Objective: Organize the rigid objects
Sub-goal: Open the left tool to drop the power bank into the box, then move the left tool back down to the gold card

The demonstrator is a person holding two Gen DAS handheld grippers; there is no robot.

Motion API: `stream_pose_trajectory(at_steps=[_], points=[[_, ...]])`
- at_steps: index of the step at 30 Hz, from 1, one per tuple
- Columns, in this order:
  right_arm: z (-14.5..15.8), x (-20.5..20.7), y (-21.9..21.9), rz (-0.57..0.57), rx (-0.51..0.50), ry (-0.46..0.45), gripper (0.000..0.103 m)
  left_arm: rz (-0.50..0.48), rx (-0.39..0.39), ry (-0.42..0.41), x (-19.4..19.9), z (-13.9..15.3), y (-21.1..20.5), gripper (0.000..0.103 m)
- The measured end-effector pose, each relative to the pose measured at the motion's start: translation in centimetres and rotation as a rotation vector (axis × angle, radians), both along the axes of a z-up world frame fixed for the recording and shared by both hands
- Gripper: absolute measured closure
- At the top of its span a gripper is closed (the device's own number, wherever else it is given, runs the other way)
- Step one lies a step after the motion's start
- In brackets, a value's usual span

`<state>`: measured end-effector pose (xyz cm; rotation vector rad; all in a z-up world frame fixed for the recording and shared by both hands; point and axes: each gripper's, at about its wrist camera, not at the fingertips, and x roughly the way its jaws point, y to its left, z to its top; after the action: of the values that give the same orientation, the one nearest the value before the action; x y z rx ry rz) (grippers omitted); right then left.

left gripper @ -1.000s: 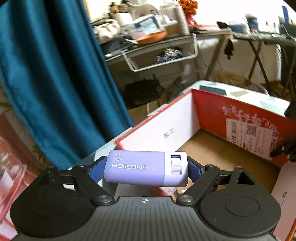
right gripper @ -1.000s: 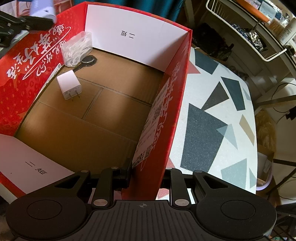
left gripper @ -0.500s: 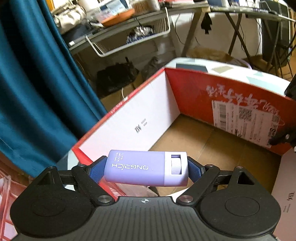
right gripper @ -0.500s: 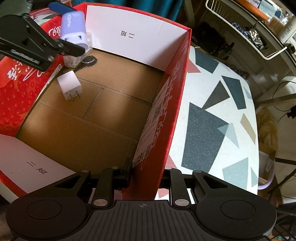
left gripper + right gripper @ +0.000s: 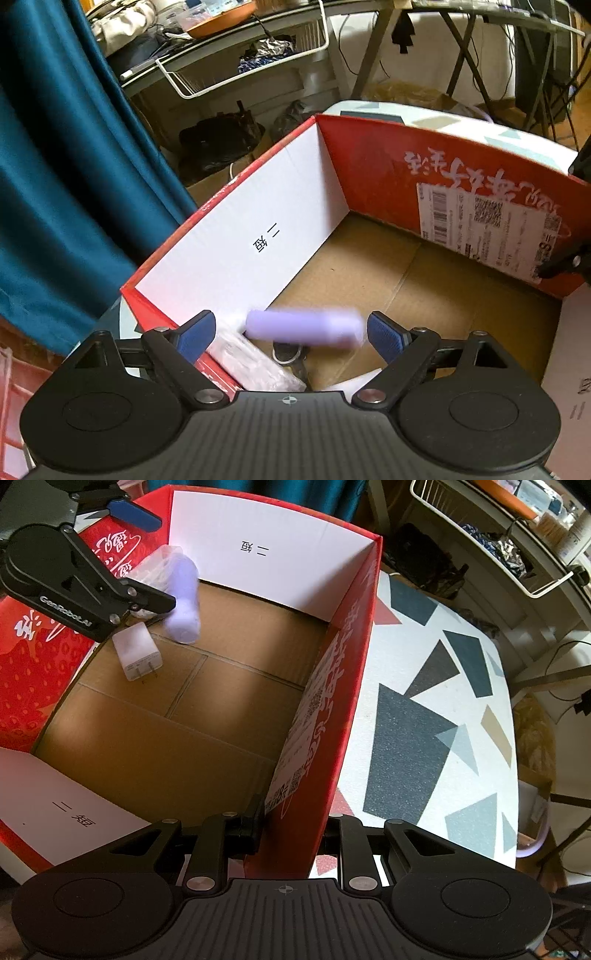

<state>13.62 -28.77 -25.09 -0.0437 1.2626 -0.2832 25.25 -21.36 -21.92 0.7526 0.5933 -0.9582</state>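
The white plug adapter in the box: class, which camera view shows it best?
The right wrist view. There the white plug adapter lies in full sight on the floor of the red box, prongs visible. The left wrist view gives only a white sliver of it behind the camera housing.

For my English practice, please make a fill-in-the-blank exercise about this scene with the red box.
1. The blurred purple case lies between the left gripper's ____ jaws, touching neither pad.
2. The right gripper is shut on the ____ of the red box.
3. The white charger plug lies ____ the box.

Missing words: open; wall; inside
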Motion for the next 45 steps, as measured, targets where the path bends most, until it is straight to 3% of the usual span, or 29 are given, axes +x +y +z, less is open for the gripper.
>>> stream_pose_trajectory(at_steps=[7, 14, 17, 21, 29, 37, 45], points=[[0.0, -0.1, -0.2, -0.004, 0.003, -0.005, 0.084, 0.058, -0.153, 0.015, 0.7, 3.9, 3.8, 0.012], [-0.1, -0.2, -0.4, -0.008, 0.01, -0.013, 0.084, 0.227, -0.251, 0.028, 2.4, 6.0, 10.1, 0.016], [0.0, -0.3, -0.4, -0.011, 0.014, -0.015, 0.084, 0.287, -0.243, 0.044, 2.7, 4.9, 11.9, 0.026], [0.0, -0.3, -0.4, -0.011, 0.013, -0.015, 0.084, 0.341, -0.231, 0.108, 2.8, 2.8, 13.3, 0.054], [-0.1, -0.3, -0.4, -0.009, 0.012, -0.013, 0.084, 0.377, -0.22, 0.204, 2.1, -0.8, 13.2, 0.056], [0.0, -0.4, -0.5, -0.009, 0.018, -0.015, 0.084, 0.463, -0.236, 0.328, 4.0, -3.9, 11.8, 0.056], [0.0, -0.4, -0.6, -0.007, 0.02, -0.017, 0.084, 0.458, -0.27, 0.374, 3.6, -4.7, 12.1, 0.07]])
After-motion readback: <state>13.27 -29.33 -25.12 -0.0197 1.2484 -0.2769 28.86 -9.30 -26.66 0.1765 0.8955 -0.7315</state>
